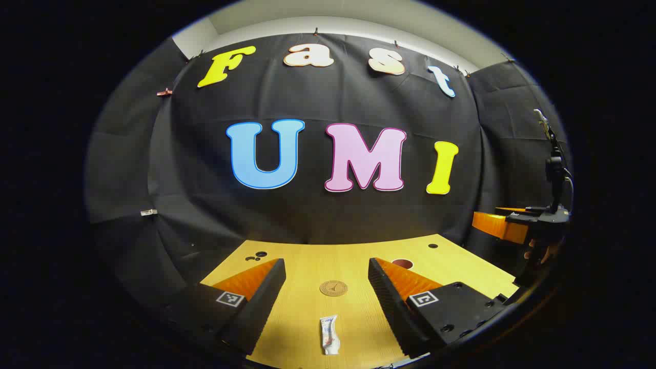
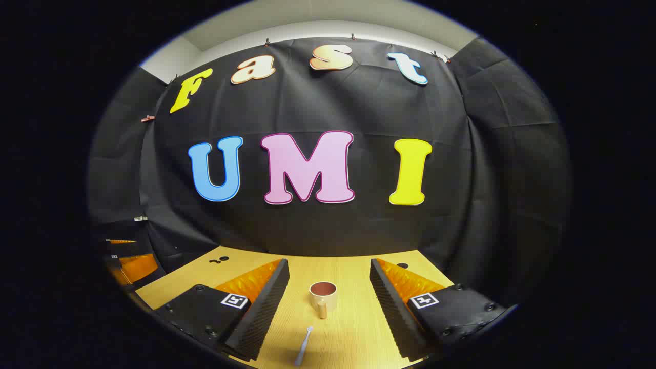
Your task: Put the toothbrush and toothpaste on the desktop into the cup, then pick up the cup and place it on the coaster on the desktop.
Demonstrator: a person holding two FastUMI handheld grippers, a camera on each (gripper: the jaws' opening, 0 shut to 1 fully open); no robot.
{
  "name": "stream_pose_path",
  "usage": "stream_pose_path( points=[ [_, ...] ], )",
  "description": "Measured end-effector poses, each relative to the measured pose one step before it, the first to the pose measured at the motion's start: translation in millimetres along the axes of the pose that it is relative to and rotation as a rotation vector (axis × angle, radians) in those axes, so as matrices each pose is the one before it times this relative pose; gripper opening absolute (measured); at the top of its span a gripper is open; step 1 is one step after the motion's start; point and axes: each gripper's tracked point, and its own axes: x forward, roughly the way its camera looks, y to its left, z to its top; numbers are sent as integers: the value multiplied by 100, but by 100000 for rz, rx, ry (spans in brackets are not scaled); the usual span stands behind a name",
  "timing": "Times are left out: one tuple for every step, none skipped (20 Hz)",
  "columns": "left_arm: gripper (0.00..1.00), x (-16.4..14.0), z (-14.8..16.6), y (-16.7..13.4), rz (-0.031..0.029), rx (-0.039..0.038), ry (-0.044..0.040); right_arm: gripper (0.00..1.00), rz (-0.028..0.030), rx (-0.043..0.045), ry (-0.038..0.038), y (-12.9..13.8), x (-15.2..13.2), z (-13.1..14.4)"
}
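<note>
Both grippers hover with jaws released. The toothpaste tube (image 1: 329, 334) lies flat on the wooden counter (image 1: 307, 266) before the left gripper (image 1: 326, 270), near the coaster (image 1: 333, 288): soft, light, best pinched mid-body. The slim, rigid toothbrush (image 2: 303, 347) lies before the right gripper (image 2: 328, 270), near the cup (image 2: 323, 295).

**No legible text; markers & faint print only**

Toothpaste (image 1: 329, 335), lying nearer the cam than the cup (image 1: 403, 264) & to its left, carried small blue & red print, too tiny to read. Coaster (image 1: 333, 288), betw. tube & cup, bore a dark central emblem, no letters made out. Left gripper (image 1: 326, 266) had a square b/w coded marker on each finger, one far left of the cup (image 1: 229, 299), one just in front of it (image 1: 423, 299). Right gripper (image 2: 328, 266) had the same, one each side of the cup (image 2: 233, 301) (image 2: 423, 300). No nos. or brands legible.
</note>
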Motion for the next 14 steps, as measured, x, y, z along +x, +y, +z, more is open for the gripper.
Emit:
stream_pose_path(
  points=[
    [100, 139, 76, 16, 205, -356, 124, 97, 468, -44, 326, -24, 66, -23],
    [100, 76, -176, -62, 144, -376, 139, 97, 532, -56, 188, 63, 12, -105],
    [100, 110, -46, -110, 120, -343, 159, 97, 623, -17, 290, -11, 118, -33],
    [100, 146, -18, 131, 237, -206, 134, 97, 550, -74, 205, -25, 58, 22],
    [100, 109, 60, 36, 344, -129, 95, 97, 516, -98, 121, 20, 121, -82],
    [100, 16, -72, -160, 218, -100, -78, 97, 470, -75, 358, 20, 21, -87],
    [100, 44, 109, -59, 43, -71, -116, 97, 373, 56, 322, -38, 147, -122],
    [100, 67, -100, -28, 88, 73, 18, 97, 537, 248, 308, 73, 93, -6],
    [100, 103, -54, -61, 263, 158, 125, 97, 573, 120, 202, -21, 176, -82],
    [100, 57, -97, -130, 94, 140, 217, 97, 536, -29, 364, 24, 283, -67],
    [100, 98, 21, -46, 0, 29, 180, 97, 785, -98, 327, 113, 270, -56],
    [100, 94, -14, -150, -13, -110, 84, 97, 779, 15, 390, 60, 334, -80],
    [100, 168, 101, -108, -7, -281, 140, 97, 774, 36, 299, 47, 323, -91],
    [100, 248, -115, -211, 94, -378, 22, 97, 585, 22, 169, -58, 302, -22]
  ],
)
